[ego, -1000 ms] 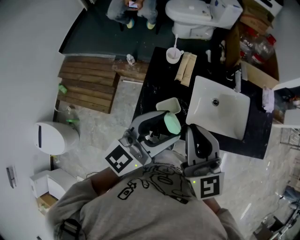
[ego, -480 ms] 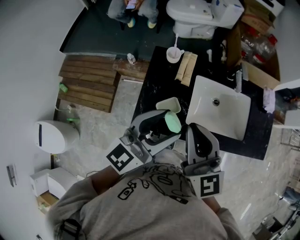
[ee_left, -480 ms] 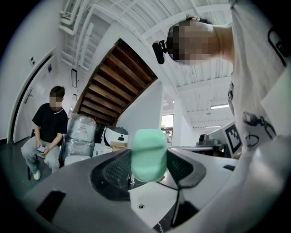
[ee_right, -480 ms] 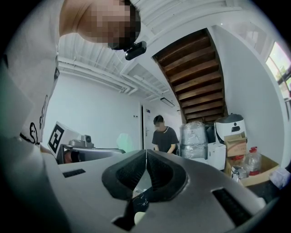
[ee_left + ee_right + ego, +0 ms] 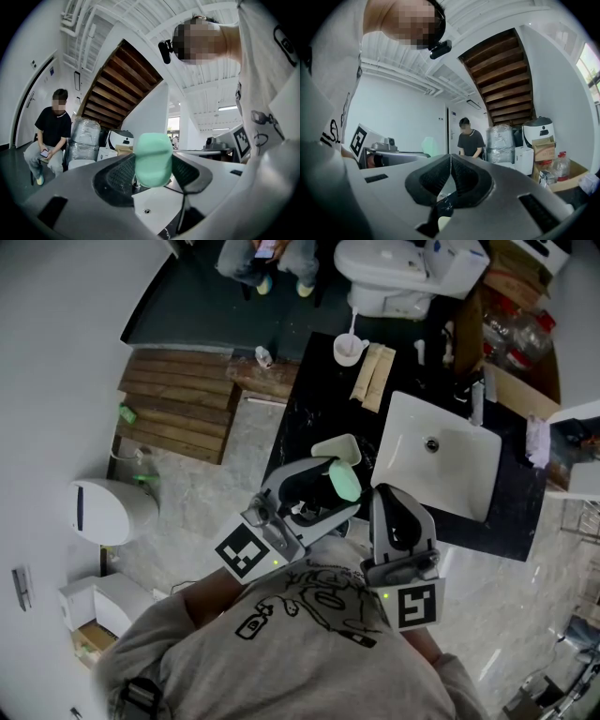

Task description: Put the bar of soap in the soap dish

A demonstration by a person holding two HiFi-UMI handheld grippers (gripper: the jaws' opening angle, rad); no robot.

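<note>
A mint-green bar of soap [image 5: 344, 484] is clamped in my left gripper [image 5: 336, 491], held in the air just over the near end of the black counter [image 5: 300, 418]. In the left gripper view the soap [image 5: 153, 159] stands upright between the dark pads. The pale green soap dish [image 5: 337, 452] sits on the counter right behind the soap, left of the white basin [image 5: 441, 465]. My right gripper [image 5: 392, 504] hangs beside the left one at the basin's near corner, its jaws pressed together with nothing between them [image 5: 450, 177].
At the counter's far end stand a white cup with a stick [image 5: 347, 351] and two tan packets [image 5: 372, 376]. A tap [image 5: 475, 401] rises behind the basin. A toilet [image 5: 394, 273], wooden steps [image 5: 178, 409] and a white bin [image 5: 108, 514] surround the counter. A seated person [image 5: 49, 136] is across the room.
The left gripper with the soap has crept slightly up and forward toward the dish; the right gripper has shifted a little as well.
</note>
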